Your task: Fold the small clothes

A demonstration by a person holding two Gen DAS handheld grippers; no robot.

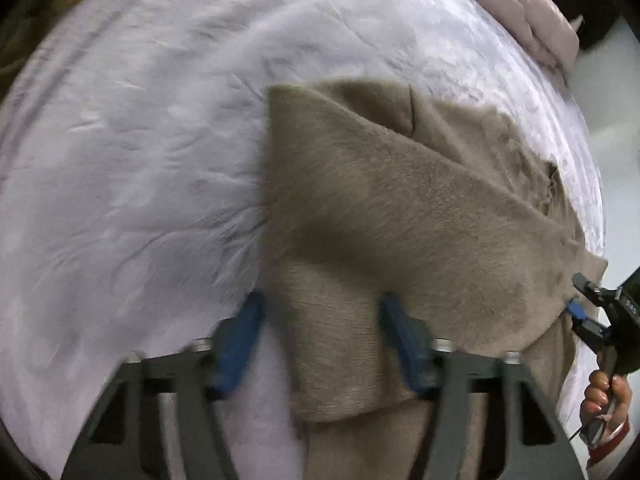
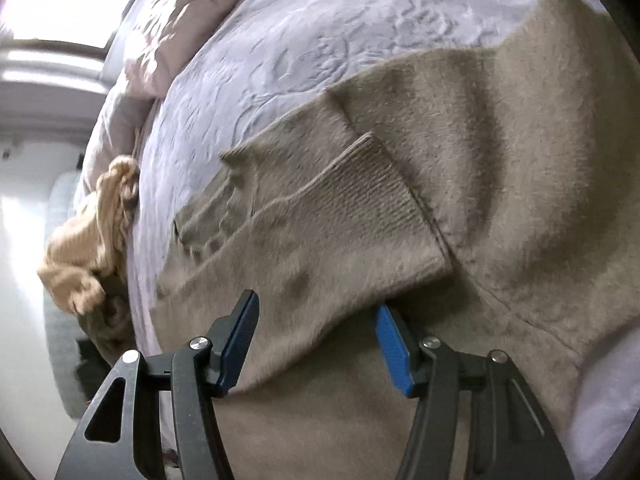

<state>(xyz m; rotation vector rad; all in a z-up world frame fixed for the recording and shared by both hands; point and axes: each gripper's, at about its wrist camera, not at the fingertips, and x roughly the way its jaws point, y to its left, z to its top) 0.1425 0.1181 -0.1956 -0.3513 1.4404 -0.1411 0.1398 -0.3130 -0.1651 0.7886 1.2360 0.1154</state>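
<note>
Fuzzy taupe knit sweater (image 1: 420, 208) lies spread on the pale lilac embossed bedspread (image 1: 140, 160), toward the right side of the bed, near edge. One sleeve already lies folded across the body, its ribbed cuff (image 2: 376, 188) resting on the torso panel in the right wrist view.

Left gripper (image 1: 322, 316): jaws partly apart, blue pads either side of a ribbed band of the sweater (image 1: 332, 340) at the near left edge. Fabric sits between the pads, but they don't look to be pressing on it; the view is motion-blurred, so contact is not certain.

Right gripper (image 2: 316, 320): jaws apart, poised over the folded sleeve just near the cuff, not clamped on anything. In the left wrist view the same gripper shows at the far right edge with the person's hand (image 1: 606, 396) on its handle, at the sweater's right border.

Step, as judged: mid-fold, sleeve in, side or hem fold coming up. Next move likely calls for both grippers to close on the near edge of the sweater, left on the ribbed band, right on the right border, then lift and carry it over the body evenly so the sleeve stays tucked.

Also there: pinkish quilted duvet (image 2: 160, 40) bunched at the far side, and a crumpled peach knit garment (image 2: 88, 248) at the bed's left edge, probably waiting its turn.
</note>
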